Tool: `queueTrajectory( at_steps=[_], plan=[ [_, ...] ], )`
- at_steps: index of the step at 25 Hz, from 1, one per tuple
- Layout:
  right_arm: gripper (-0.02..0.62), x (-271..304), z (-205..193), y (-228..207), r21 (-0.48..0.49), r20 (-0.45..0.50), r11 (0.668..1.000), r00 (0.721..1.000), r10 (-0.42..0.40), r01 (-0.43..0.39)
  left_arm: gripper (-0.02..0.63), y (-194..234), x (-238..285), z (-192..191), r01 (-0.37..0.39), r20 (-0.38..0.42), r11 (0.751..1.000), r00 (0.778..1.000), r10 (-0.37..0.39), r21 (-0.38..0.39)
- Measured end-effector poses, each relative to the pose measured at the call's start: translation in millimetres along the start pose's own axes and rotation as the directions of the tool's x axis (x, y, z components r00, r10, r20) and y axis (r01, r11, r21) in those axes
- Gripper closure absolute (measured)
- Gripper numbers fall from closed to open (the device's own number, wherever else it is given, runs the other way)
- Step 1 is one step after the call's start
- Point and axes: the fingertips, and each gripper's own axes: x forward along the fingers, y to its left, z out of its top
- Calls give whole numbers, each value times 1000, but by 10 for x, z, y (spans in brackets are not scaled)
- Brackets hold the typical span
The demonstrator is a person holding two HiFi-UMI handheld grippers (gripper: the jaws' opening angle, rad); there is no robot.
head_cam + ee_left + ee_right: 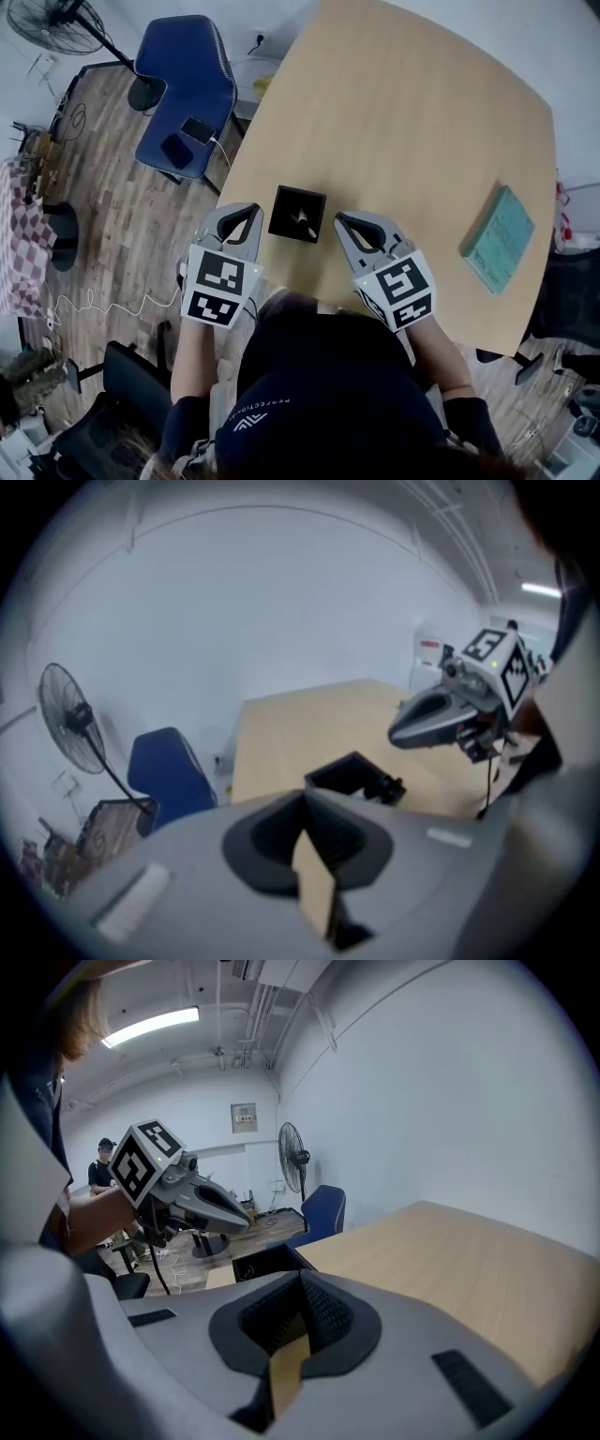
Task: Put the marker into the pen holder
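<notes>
Head view: the black pen holder (298,214) stands on the table (403,122) near its front edge. A pale stick inside it looks like the marker (302,221), so the task seems done. The left gripper (246,217) sits just left of the pen holder and the right gripper (349,226) just right of it. Both are apart from it, probably parked clear of it. A green book (497,237) lies well to the right of the pen holder, and a blue chair (186,89) stands beyond it to the left.

Left gripper view: the jaws are pressed together with nothing between them, and the pen holder is just ahead.

Right gripper view: the jaws are likewise clenched and empty, with the pen holder ahead and slightly left.
</notes>
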Motion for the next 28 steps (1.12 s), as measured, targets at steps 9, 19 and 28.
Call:
queueTrajectory(
  at_steps=[9, 19, 28],
  plan=[
    [592, 4, 32, 8, -20, 3, 1000, 1000, 14, -14, 600, 47, -173, -87, -26, 119, 971, 991, 55, -238],
    [594, 34, 33, -6, -13, 11, 1000, 1000, 23, -23, 600, 65, -227, -203, -52, 148, 928, 982, 114, -370],
    [594, 51, 28, -2, -6, 10, 1000, 999, 31, -31, 600, 43, -224, -260, -50, 130, 926, 986, 106, -374]
  ],
)
